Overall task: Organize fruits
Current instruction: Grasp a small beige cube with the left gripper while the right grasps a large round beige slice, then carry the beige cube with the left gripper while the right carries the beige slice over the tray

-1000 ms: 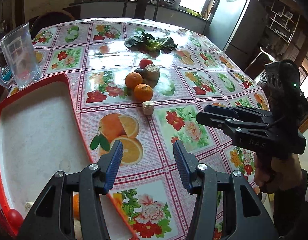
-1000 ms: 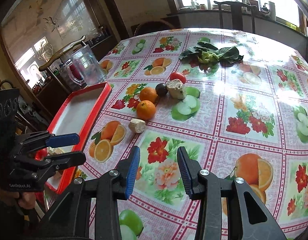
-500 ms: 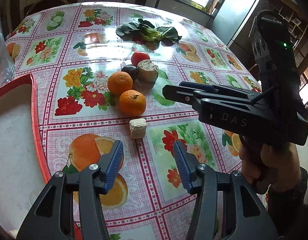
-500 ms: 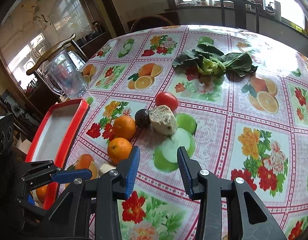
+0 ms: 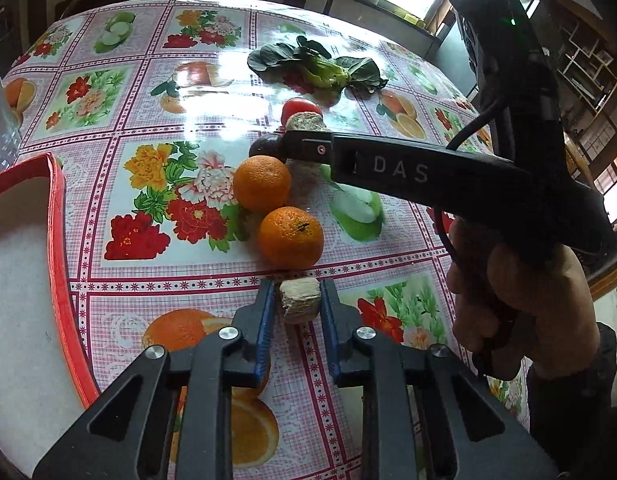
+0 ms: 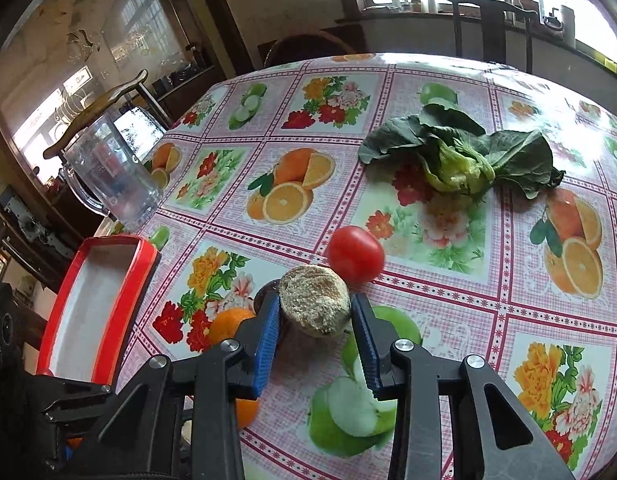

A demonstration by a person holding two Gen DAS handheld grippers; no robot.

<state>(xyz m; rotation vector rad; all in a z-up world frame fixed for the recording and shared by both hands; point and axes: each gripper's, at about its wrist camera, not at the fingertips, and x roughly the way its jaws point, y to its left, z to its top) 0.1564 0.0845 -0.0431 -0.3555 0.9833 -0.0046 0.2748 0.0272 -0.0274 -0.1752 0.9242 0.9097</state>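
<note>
Two oranges (image 5: 262,184) (image 5: 290,238), a red tomato (image 6: 356,254) and a dark fruit (image 5: 266,146) lie grouped on the flowered tablecloth. My left gripper (image 5: 297,312) is shut on a small beige chunk (image 5: 300,298) that rests on the cloth just before the nearer orange. My right gripper (image 6: 314,316) straddles a large beige lump (image 6: 314,306) beside the tomato. Its jaws are closing, and both pads touch the lump's sides. In the left wrist view the right gripper's finger (image 5: 388,168) crosses in front of that lump (image 5: 304,122), held by a hand (image 5: 520,300).
A red-rimmed white tray (image 5: 56,208) lies at the left, also seen as the tray (image 6: 124,292) in the right wrist view. Leafy greens (image 6: 456,160) lie further back. A clear glass jug (image 6: 108,172) stands beyond the tray. Chairs and a window ledge stand behind the table.
Both grippers moved forward to the fruit group. The left jaws went from wide apart to shut on the small chunk. The right jaws narrowed around the large lump.
</note>
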